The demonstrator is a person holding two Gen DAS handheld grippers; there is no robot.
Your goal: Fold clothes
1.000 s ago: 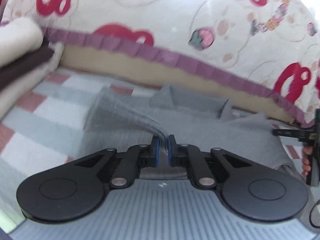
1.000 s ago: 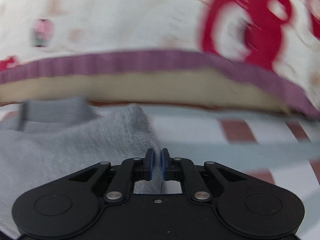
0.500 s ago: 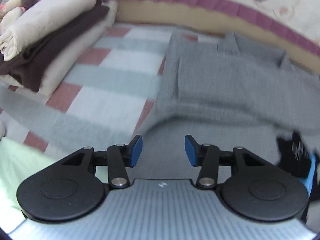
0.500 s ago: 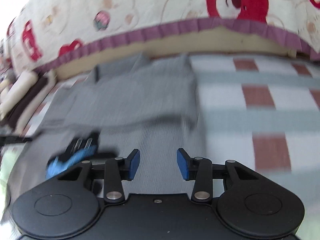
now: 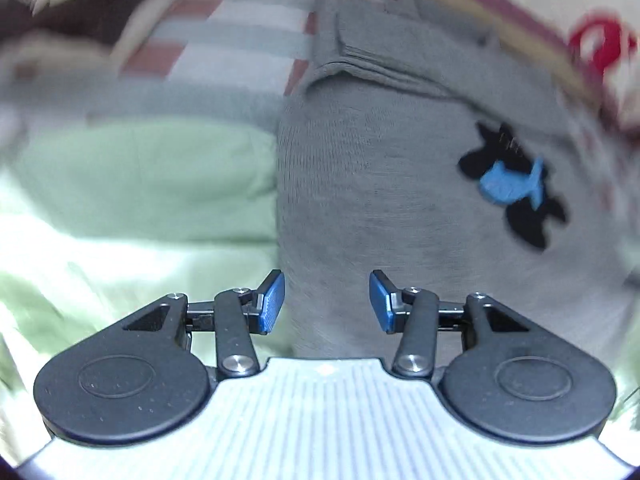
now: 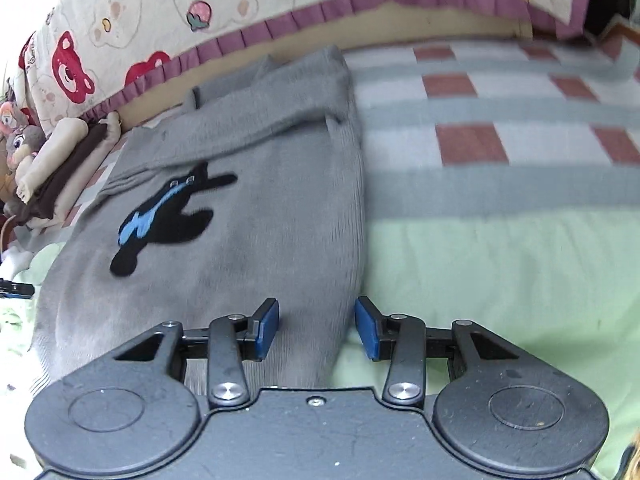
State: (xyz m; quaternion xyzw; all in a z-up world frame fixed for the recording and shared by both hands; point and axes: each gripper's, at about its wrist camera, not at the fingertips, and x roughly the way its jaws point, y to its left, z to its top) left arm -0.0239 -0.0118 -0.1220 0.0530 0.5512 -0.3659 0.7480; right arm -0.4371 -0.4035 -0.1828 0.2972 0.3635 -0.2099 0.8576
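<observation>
Grey knitted sweater (image 6: 256,248) w/ black-and-blue animal motif (image 6: 168,216) lying flat on bed, top part folded down over itself near far edge of bed, by cream bear-print quilt w/ purple frill (image 6: 248,36). Lower part resting on pale green sheet (image 6: 500,280); upper part on red, white and grey checked blanket (image 6: 500,120). Left gripper (image 5: 326,304) released, blue pads apart w/ nothing pinched, jaws just been opening; hovering over sweater's left edge near hem, green sheet just beside. Right gripper (image 6: 316,326) likewise let go, jaws just been opening, pads spread above sweater's right edge, fabric below the gap but not clamped. Stack of folded cream and dark brown clothes (image 6: 52,160) toward far-left corner of bed, plush toys (image 6: 16,136) beside. Left view blurred; motif (image 5: 512,184) still readable there, to the right of centre.
</observation>
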